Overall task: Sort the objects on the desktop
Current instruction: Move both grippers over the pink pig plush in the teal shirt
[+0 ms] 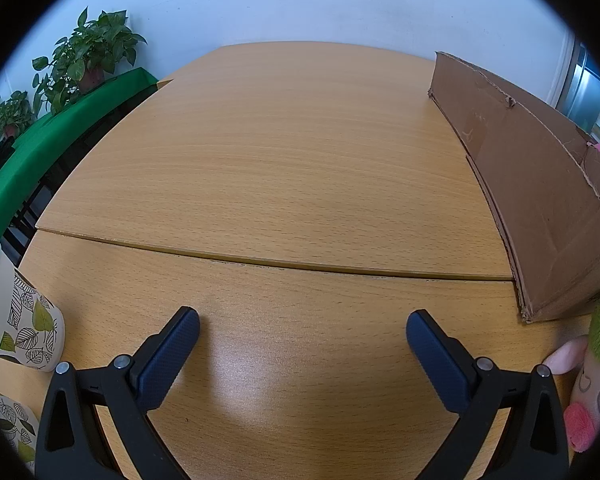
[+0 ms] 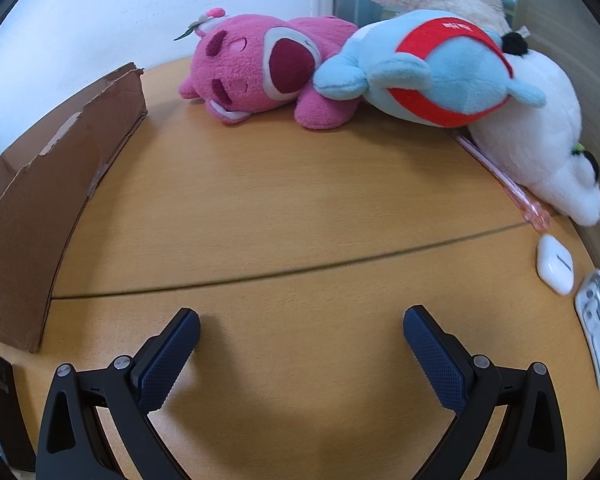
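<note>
In the left wrist view my left gripper (image 1: pixel 302 332) stands open over bare wood, holding nothing. A leaf-patterned paper cup (image 1: pixel 32 332) lies at its left, and a green-haired plush doll (image 1: pixel 596 376) sits at its right. The cardboard box (image 1: pixel 532 184) stands far right. In the right wrist view my right gripper (image 2: pixel 302 330) is open and empty. Ahead of it lie a pink plush bear (image 2: pixel 256 72), a blue plush with a red band (image 2: pixel 432 68) and a white plush (image 2: pixel 540 140). A white earbud case (image 2: pixel 555 264) and a pink pen (image 2: pixel 500 176) lie at right.
The wooden table (image 1: pixel 284 160) has a seam running across it. A green-covered table (image 1: pixel 52 152) with potted plants (image 1: pixel 88 52) stands at the left. A white socket plate (image 2: pixel 598 332) sits at the table's right edge. The cardboard box (image 2: pixel 48 192) fills the right wrist view's left.
</note>
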Demonstrator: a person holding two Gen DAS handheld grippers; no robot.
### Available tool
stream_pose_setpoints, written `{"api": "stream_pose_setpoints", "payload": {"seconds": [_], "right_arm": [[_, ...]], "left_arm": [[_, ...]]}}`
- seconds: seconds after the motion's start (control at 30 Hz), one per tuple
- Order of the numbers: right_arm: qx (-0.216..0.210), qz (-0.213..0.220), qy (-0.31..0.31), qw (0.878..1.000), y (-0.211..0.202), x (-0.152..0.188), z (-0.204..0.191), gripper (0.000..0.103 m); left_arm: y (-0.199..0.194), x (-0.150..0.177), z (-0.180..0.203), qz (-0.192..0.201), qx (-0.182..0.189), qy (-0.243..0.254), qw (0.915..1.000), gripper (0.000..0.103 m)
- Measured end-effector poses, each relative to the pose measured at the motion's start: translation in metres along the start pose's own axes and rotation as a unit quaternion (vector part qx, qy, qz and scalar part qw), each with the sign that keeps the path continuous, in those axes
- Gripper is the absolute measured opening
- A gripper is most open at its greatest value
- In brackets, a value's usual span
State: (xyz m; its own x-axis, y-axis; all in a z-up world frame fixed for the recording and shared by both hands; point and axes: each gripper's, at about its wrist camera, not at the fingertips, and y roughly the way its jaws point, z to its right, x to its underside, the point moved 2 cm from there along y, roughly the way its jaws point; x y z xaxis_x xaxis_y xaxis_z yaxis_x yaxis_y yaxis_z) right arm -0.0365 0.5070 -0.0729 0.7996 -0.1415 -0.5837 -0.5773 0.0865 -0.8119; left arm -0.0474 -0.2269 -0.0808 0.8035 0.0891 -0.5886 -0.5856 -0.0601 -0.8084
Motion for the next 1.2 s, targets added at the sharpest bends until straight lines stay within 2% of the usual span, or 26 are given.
{"api": "stream_pose_setpoints", "payload": {"seconds": [0.23, 0.37, 0.4, 0.5, 0.6, 0.67, 0.73, 0.8, 0.87, 1.0, 1.2], "right_arm": [[0.001, -0.021, -0.003, 1.000, -0.037, 0.038, -0.011, 0.103], [0.015, 0.032, -0.067, 0.997, -0.079, 0.062, -0.040, 0.103], [0.011, 0.053, -0.086, 0.995, -0.097, 0.065, -0.051, 0.103], [-0.027, 0.122, -0.122, 0.985, -0.158, 0.069, -0.085, 0.103], [-0.069, 0.190, -0.140, 0.969, -0.209, 0.065, -0.122, 0.103], [-0.096, 0.214, -0.146, 0.961, -0.229, 0.062, -0.146, 0.103], [-0.133, 0.217, -0.151, 0.955, -0.239, 0.064, -0.172, 0.103], [-0.173, 0.201, -0.165, 0.950, -0.241, 0.069, -0.202, 0.103], [-0.170, 0.192, -0.185, 0.949, -0.241, 0.078, -0.233, 0.103], [-0.156, 0.191, -0.221, 0.944, -0.246, 0.099, -0.273, 0.103], [-0.168, 0.185, -0.213, 0.944, -0.264, 0.121, -0.289, 0.103]], "left_arm": [[0.000, 0.000, 0.000, 0.000, -0.001, -0.001, 1.0000, 0.103], [-0.007, 0.005, 0.009, -0.025, 0.001, 0.002, 0.9997, 0.103], [-0.014, 0.008, 0.015, -0.019, 0.000, 0.009, 0.9998, 0.102], [-0.063, 0.014, 0.042, 0.056, 0.012, 0.034, 0.9978, 0.101], [-0.121, 0.015, 0.067, 0.114, 0.068, 0.020, 0.9909, 0.102], [-0.156, 0.017, 0.082, 0.140, 0.118, 0.013, 0.9830, 0.102], [-0.181, 0.021, 0.093, 0.156, 0.150, -0.001, 0.9762, 0.102], [-0.198, 0.027, 0.108, 0.156, 0.179, -0.001, 0.9713, 0.102], [-0.213, 0.036, 0.125, 0.164, 0.194, 0.009, 0.9672, 0.102], [-0.233, 0.057, 0.160, 0.189, 0.188, 0.045, 0.9627, 0.102], [-0.236, 0.070, 0.187, 0.176, 0.219, 0.059, 0.9579, 0.102]]}}
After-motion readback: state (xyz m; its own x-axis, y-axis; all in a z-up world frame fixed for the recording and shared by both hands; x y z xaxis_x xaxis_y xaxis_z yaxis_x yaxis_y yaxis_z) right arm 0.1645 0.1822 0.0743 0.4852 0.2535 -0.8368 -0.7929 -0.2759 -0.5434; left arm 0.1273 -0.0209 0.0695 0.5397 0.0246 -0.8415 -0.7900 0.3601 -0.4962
